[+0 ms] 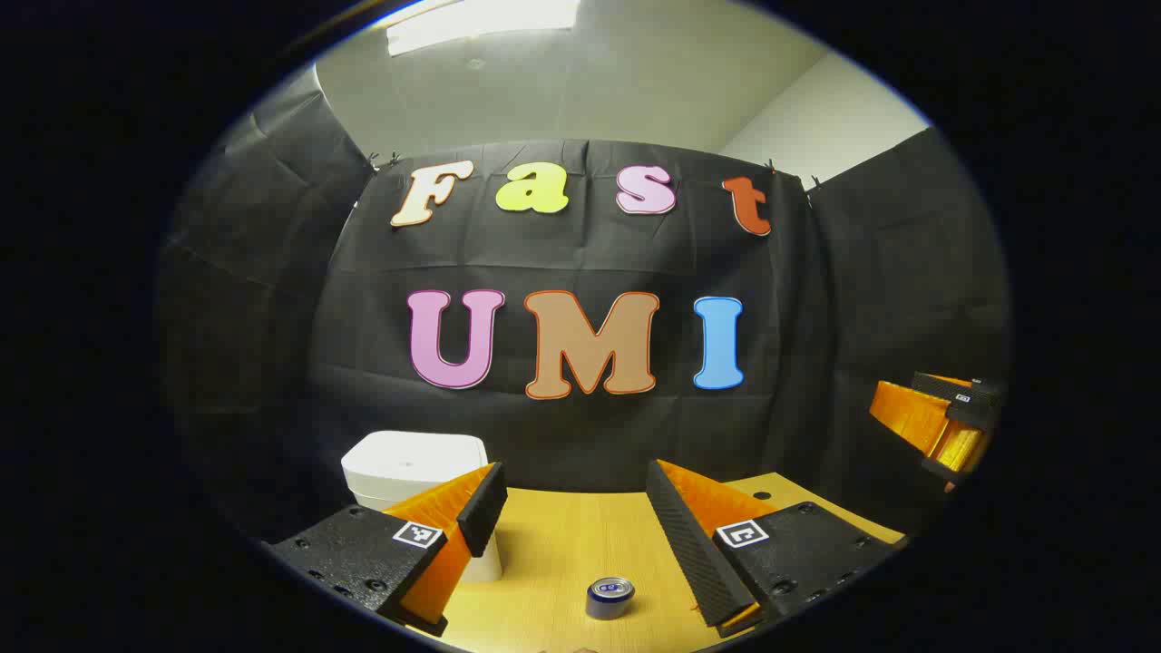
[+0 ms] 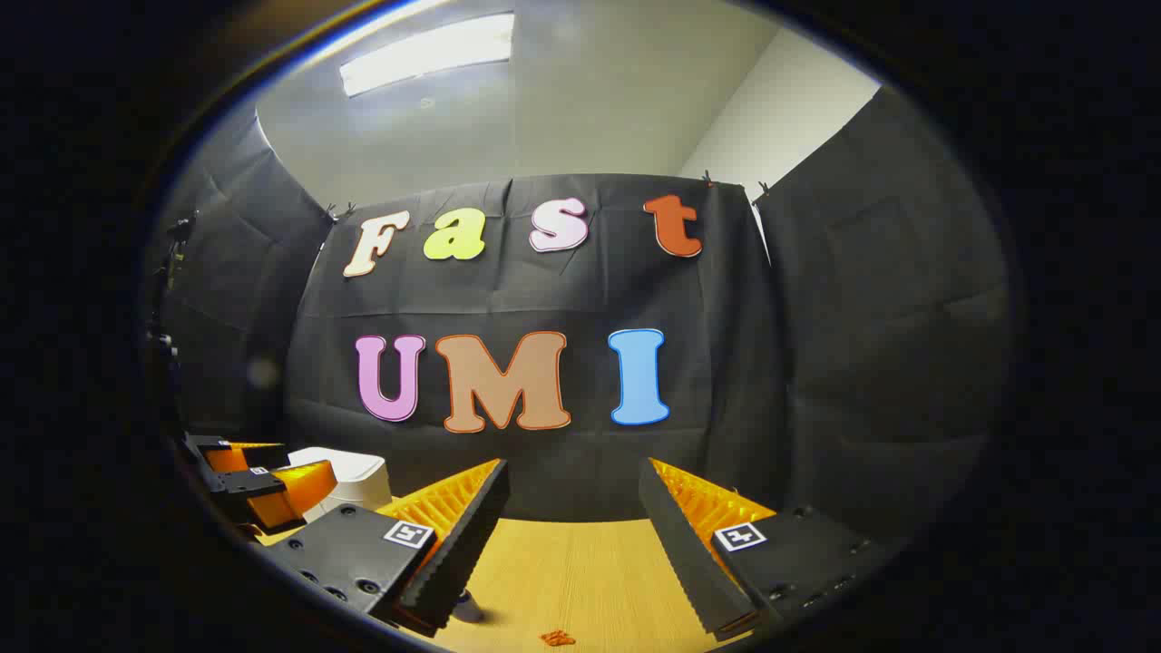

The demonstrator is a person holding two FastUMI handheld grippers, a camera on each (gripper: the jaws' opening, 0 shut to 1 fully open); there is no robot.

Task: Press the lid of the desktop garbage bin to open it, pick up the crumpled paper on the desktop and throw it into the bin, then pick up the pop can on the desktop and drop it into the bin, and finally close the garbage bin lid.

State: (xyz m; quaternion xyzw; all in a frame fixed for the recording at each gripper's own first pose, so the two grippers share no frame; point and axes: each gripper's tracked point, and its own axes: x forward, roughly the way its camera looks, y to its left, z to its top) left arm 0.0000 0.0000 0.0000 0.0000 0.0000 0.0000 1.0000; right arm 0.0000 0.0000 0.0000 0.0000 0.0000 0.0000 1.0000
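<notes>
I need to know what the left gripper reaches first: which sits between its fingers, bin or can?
The pop can, upright on the desk between the open fingers; the white bin stands off behind one finger.

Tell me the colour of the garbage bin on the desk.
White; the garbage bin shows best in the left gripper view.

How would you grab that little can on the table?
The pop can stands upright on the table, top rim up. I'd probably bring the open left tongs down from above and close across its round side wall, about mid-height.

On the table point(image 1: 562, 544), the bin point(image 1: 413, 467) stands back-left, the can point(image 1: 609, 598) nearer.
</notes>
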